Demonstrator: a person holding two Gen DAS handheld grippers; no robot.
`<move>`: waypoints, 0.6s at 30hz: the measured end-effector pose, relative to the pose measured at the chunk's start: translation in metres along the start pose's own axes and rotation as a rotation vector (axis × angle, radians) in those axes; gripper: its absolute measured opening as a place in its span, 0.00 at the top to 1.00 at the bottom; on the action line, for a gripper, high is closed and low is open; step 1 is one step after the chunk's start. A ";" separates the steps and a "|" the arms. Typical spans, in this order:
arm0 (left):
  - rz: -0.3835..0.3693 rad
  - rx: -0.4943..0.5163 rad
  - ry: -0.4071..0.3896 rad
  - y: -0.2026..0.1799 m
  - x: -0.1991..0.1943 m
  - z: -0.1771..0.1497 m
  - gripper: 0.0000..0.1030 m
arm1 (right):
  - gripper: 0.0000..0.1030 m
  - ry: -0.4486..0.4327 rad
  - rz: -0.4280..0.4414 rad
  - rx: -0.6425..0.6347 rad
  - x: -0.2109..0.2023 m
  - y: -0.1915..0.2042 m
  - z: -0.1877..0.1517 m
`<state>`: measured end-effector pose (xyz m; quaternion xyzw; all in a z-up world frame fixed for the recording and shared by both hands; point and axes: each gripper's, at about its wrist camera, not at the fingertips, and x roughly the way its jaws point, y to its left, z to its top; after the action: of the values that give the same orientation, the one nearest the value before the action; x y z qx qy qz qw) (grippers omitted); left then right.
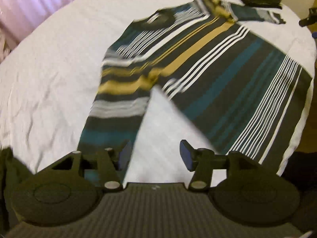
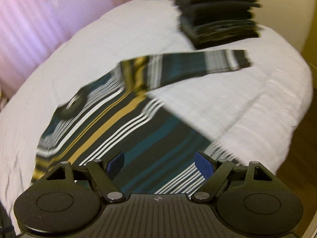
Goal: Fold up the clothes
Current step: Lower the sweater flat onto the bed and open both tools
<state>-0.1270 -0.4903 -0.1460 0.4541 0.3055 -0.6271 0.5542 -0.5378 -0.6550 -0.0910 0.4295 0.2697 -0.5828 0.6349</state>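
Both sets of fingers are spread with nothing between them as I look down: the left gripper [image 1: 155, 154] hangs over white bedding beside one sleeve, the right gripper [image 2: 159, 163] over the lower body of the striped sweater [image 1: 208, 65]. That sweater lies flat on the white bed [image 1: 49, 75], sleeves out. Beyond it sits a stack of folded dark clothes [image 2: 218, 13].

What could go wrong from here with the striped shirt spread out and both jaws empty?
The far sleeve ends right beside the stack of folded clothes; pulling it carelessly could topple the stack. The shirt's hem lies near the bed's edge, so a tug there might drag it off.
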 end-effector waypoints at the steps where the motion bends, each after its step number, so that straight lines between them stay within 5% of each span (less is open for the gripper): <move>1: 0.005 -0.003 0.003 -0.012 0.003 0.010 0.48 | 0.21 -0.008 -0.002 0.007 0.003 -0.018 0.011; 7: 0.042 -0.043 0.055 -0.087 0.025 0.068 0.48 | 0.21 -0.059 0.003 0.035 0.041 -0.127 0.094; 12: 0.028 -0.086 0.136 -0.158 0.047 0.121 0.45 | 0.22 -0.075 0.056 0.064 0.117 -0.220 0.181; 18: 0.010 0.008 0.222 -0.223 0.066 0.162 0.43 | 0.22 0.003 0.095 0.158 0.209 -0.294 0.223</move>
<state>-0.3795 -0.6173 -0.1679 0.5245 0.3603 -0.5715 0.5181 -0.8221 -0.9388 -0.2270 0.4914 0.2029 -0.5709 0.6256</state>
